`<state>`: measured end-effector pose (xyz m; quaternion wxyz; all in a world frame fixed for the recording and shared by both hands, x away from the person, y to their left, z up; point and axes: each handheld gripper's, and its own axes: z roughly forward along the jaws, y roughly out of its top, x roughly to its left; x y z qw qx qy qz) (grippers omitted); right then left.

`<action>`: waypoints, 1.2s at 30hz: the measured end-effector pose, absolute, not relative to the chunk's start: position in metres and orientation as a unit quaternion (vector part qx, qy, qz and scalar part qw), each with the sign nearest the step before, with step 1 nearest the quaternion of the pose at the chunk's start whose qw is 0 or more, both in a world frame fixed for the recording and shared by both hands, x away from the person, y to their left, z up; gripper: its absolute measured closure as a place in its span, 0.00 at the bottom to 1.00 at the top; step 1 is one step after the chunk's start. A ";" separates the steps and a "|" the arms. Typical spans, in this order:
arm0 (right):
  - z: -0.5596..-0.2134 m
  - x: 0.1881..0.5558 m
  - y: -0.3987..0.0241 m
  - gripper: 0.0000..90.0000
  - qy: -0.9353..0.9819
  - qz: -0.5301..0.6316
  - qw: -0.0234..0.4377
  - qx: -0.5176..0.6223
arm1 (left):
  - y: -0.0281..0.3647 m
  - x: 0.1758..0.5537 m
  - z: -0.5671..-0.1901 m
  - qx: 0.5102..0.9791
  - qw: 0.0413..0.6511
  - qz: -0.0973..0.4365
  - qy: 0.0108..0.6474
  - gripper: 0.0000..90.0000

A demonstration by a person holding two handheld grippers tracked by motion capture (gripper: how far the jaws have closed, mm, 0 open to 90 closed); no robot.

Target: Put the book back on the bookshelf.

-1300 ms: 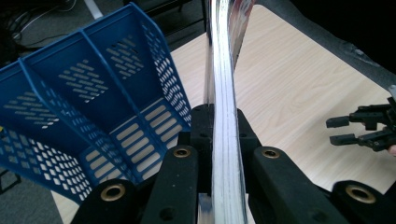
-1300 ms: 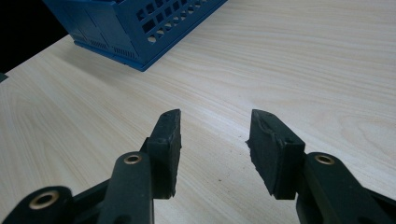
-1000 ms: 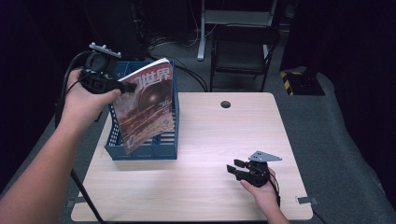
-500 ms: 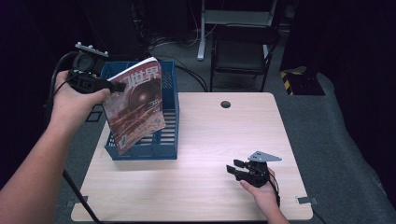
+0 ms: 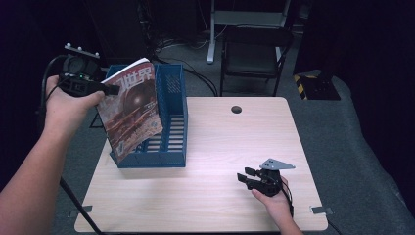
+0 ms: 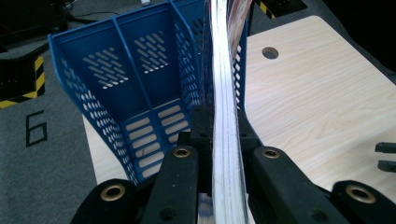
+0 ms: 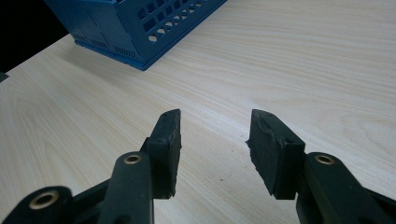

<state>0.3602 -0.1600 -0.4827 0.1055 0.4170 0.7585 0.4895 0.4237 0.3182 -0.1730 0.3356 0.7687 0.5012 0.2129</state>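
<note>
- One magazine [image 5: 131, 111] has slid toward the frame's left since a second ago, tilted, its lower edge now over the blue file rack [image 5: 172, 128]'s leftmost slot; seating it looks close.
- Left gripper [image 5: 108, 89], upper left, clamps the magazine's top edge between its jaws.
- Right gripper [image 5: 246, 176], lower right, rests open and empty on the table [image 5: 225, 142], well apart from the magazine.
</note>
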 end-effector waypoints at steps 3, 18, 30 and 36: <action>-0.483 0.360 -0.160 0.60 0.758 0.489 0.105 0.418 | 0.322 0.425 -0.174 0.764 0.335 0.213 0.509 0.93; -0.483 0.360 -0.159 0.60 0.758 0.489 0.101 0.420 | 0.335 0.440 -0.180 0.732 0.348 0.222 0.542 0.93; -0.483 0.360 -0.160 0.60 0.758 0.489 0.100 0.420 | 0.337 0.453 -0.188 0.706 0.355 0.230 0.568 0.93; -0.483 0.360 -0.160 0.60 0.757 0.491 0.103 0.418 | 0.335 0.459 -0.191 0.699 0.350 0.231 0.579 0.93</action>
